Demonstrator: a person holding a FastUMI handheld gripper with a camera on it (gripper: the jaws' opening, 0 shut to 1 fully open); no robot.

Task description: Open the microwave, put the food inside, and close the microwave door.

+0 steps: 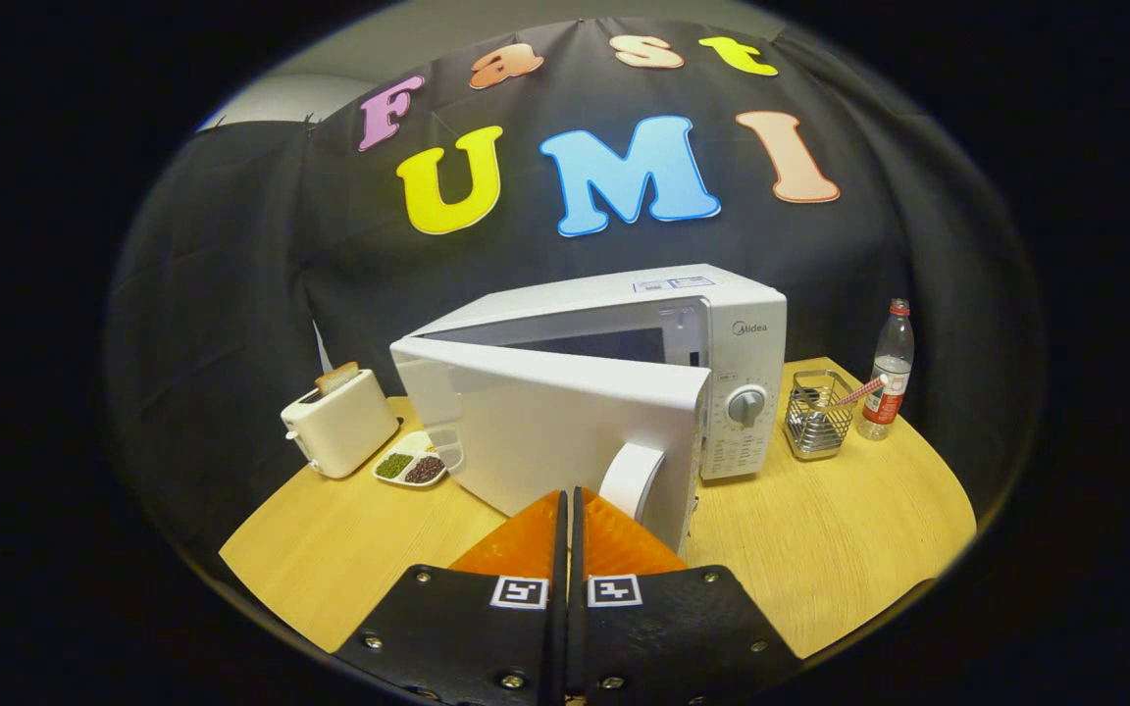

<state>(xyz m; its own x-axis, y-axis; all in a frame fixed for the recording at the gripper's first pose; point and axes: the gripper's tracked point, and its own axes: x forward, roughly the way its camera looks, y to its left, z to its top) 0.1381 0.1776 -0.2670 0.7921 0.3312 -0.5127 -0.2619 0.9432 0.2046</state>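
**Door partly open, fingers closed in front of the handle**

I have the gripper (570, 505) sitting low over the round pale-wood desk (820, 549), its fingers pressed together with nothing between them. The tips point at the white box-shaped microwave (722, 333), just short of the curved white handle (632, 478) on the door's free edge. The white door (555, 431) stands swung partway out on its hinge side, showing a dark slice of the cavity behind it. I judge the fingers are closed so they can work as a single wedge, pushing the door wider instead of gripping it.

The food, a white divided dish of green and dark grains (413, 466), rests on the desk between the door and a cream toaster holding a slice of bread (339, 422), near the opening. A wire basket (817, 414) and a clear plastic bottle (891, 368) stand beyond the control panel, well clear of the door's swing.
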